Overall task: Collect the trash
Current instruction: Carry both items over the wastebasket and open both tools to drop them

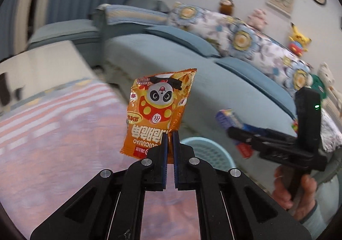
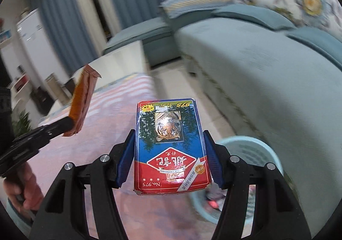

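Trash was held in both tools, above a pink striped rug (image 1: pixel 53 133). The left hand-held gripper (image 1: pixel 170 139) had its two blue pads pressed nearly together on the lower edge of an orange snack bag (image 1: pixel 159 111), which stood up from the pads with its panda print upside down. In the right wrist view the same bag (image 2: pixel 82 99) showed edge-on at 9 o'clock, pinched by the left tool.

The right hand-held gripper (image 2: pixel 170 143) clamped a card box (image 2: pixel 171 146) by its long sides, one blue pad on each side, the tiger picture facing up and its text upside down. In the left wrist view this box (image 1: pixel 230 120) sat blurred at 3 o'clock, at the tip of the right tool.

A pale blue basket (image 2: pixel 248 146) stood on the floor at 4 o'clock below the box, something pinkish lying inside it, too blurred to name. From the left view its rim (image 1: pixel 205 141) showed just behind the left tool's fingers. A blue sofa (image 1: pixel 213 81) ran across the 1 to 3 o'clock side.
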Available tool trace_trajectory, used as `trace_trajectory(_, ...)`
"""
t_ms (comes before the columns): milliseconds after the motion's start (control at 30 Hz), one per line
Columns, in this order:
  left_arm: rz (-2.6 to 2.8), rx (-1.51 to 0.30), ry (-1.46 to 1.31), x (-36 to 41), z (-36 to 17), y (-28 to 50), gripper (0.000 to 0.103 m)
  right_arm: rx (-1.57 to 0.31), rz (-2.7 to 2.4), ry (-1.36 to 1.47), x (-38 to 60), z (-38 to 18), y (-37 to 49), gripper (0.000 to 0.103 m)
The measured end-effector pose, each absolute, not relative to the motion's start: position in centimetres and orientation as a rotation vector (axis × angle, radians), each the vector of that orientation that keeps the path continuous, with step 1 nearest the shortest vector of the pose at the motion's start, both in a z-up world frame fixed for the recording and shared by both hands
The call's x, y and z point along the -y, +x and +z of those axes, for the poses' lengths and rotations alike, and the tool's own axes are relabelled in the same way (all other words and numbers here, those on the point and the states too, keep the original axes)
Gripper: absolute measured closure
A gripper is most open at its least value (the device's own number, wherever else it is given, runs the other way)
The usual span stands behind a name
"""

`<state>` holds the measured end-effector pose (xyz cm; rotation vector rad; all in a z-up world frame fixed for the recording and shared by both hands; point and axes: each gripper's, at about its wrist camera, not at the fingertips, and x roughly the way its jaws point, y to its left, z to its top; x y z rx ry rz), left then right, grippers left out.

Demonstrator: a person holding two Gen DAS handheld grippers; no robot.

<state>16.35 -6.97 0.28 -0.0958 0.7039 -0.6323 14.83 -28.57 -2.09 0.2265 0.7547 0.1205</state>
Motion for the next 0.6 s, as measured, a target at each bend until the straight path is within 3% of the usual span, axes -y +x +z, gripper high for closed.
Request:
trace_trajectory(400, -0.767, -0.944, -0.05, 19.4, -8.3, 19.3, 0.099, -1.002, -0.15, 0.454, 39.5, -13.1, 15.5, 0.044)
trace_trajectory(467, -0.755, -0.961, -0.041, 20.0, -9.1, 19.3, 0.089, -1.001, -0.174, 0.495, 40.5, -14.0, 15.2, 0.042)
trace_trajectory(500, -0.751, -0.964, -0.04, 20.0, -9.3, 19.2, 0.076, -1.0, -0.18, 0.51, 40.9, -14.3, 15.1, 0.042)
trace_trajectory(600, -0.74, -0.953, -0.029, 19.7, -9.3, 18.9, 0.072, -0.989, -0.184, 0.523, 41.3, -14.2, 14.8, 0.042)
